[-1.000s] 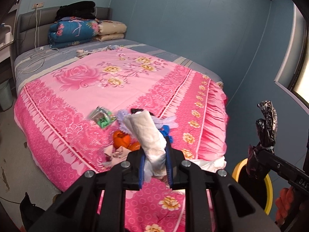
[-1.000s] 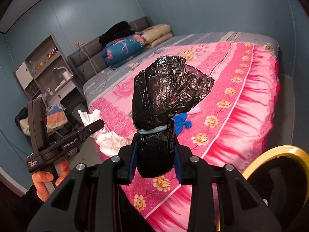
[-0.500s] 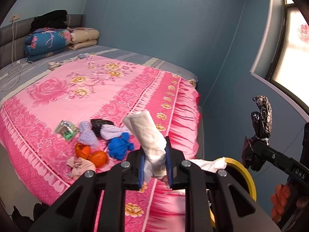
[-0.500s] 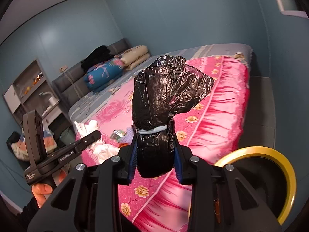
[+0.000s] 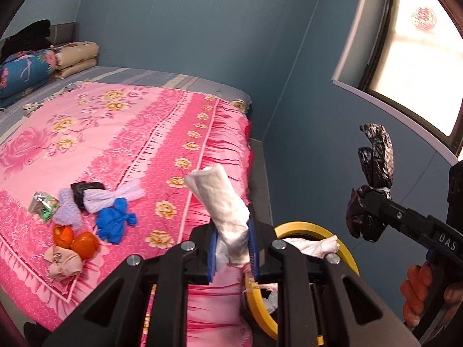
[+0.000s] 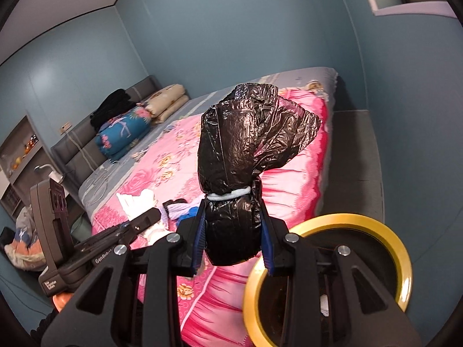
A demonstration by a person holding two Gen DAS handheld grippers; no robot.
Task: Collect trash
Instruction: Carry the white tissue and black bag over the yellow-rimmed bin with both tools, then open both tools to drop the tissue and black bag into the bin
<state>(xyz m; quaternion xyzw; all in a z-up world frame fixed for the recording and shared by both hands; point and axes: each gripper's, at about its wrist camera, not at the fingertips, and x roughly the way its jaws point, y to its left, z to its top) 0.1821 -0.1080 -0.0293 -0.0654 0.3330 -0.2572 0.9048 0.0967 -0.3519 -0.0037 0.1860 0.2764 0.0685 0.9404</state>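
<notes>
Two grippers show up here, and each one is holding some trash. At the bottom middle of the left wrist view, the left gripper [image 5: 231,248] pinches a rolled-up white tissue wad [image 5: 224,202] between its blue pads, and the wad sticks up and leans to the upper left. At the bottom middle of the right wrist view, the right gripper [image 6: 233,243] squeezes a crinkly black plastic bag bundle [image 6: 246,150] with a white band tied round its neck. The fat top of the bundle stands above the pads.

A round bin with a yellow rim [image 6: 373,225] sits at the lower right of the right wrist view, just beside the bed. In the left wrist view a crumpled white tissue [image 5: 312,244] lies over its rim.

More trash lies on the pink flowered bedspread [image 5: 121,133] at the left of the left wrist view: a blue rubber glove [image 5: 114,221], a pale purple knitted cloth [image 5: 69,214], a small black bag [image 5: 85,189], a green and silver wrapper [image 5: 43,206], orange peel pieces [image 5: 76,238] and a scrunched pink tissue [image 5: 62,263]. These lie close together near the bed's edge.

A hand [image 5: 419,292] holds the right gripper's handle at the lower right of the left wrist view.
</notes>
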